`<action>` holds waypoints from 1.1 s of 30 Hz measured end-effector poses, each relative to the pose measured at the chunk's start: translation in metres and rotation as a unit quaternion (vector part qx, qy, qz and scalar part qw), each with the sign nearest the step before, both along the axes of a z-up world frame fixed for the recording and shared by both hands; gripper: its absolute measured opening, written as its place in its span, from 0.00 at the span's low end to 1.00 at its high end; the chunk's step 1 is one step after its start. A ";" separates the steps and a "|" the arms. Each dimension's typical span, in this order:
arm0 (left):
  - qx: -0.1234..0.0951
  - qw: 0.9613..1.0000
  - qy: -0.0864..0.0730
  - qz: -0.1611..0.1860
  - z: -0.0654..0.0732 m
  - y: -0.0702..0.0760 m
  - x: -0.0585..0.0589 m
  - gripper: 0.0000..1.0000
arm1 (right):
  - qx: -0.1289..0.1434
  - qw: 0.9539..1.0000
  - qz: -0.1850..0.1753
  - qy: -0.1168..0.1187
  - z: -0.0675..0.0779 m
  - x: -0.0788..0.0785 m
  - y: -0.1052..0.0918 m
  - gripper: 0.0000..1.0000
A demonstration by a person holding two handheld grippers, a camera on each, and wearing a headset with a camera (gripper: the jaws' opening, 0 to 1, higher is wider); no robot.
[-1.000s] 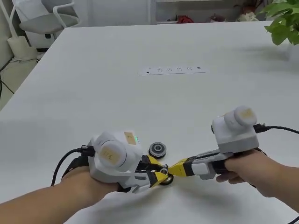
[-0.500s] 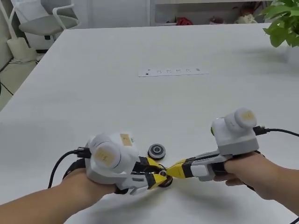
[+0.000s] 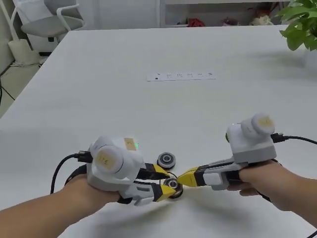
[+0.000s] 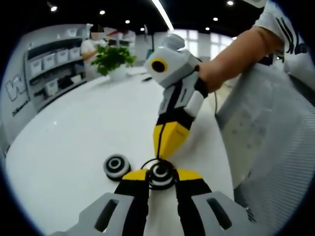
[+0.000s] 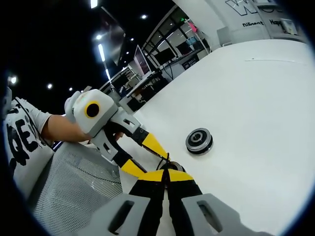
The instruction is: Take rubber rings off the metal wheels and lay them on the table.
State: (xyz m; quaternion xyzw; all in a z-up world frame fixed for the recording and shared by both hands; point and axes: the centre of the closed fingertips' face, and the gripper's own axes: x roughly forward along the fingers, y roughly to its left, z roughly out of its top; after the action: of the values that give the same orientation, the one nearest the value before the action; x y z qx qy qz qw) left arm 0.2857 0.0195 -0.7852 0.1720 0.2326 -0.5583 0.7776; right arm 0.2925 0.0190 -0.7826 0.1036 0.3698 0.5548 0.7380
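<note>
My right gripper (image 5: 167, 174) rises from the bottom edge, its yellow-tipped jaws drawn almost together on a thin black rubber ring (image 5: 165, 158). The ring loops off a metal wheel (image 5: 173, 167), which sits between the jaws of my left gripper (image 5: 156, 162), entering from the left. A second wheel (image 5: 199, 140) lies flat on the white table (image 5: 256, 108), apart from both grippers. A grey mesh chair back (image 5: 74, 191) sits at lower left.

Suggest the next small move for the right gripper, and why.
Probably pull the right gripper back, away from the left gripper. Its jaws look pinched on the rubber ring, lifted into a loop off the wheel that the left jaws clamp, so pulling should peel it free.
</note>
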 end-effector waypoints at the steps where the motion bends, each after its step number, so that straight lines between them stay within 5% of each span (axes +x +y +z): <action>1: -0.002 1.000 0.000 -0.001 0.001 0.000 -0.001 0.23 | 0.001 1.000 -0.001 0.000 0.001 0.000 0.000 0.00; 19: -0.048 0.998 -0.007 0.027 0.034 0.023 -0.005 0.41 | 0.018 1.000 0.003 0.005 0.015 -0.004 0.007 0.00; 33: -0.063 0.997 -0.020 0.050 0.048 0.043 -0.006 0.55 | 0.026 1.000 0.016 -0.003 0.024 0.000 0.019 0.00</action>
State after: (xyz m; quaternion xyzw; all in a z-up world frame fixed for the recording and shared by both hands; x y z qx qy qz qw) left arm 0.2800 0.0623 -0.7372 0.1222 0.1894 -0.5289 0.8182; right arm 0.2928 0.0378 -0.7582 0.1148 0.3546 0.5763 0.7273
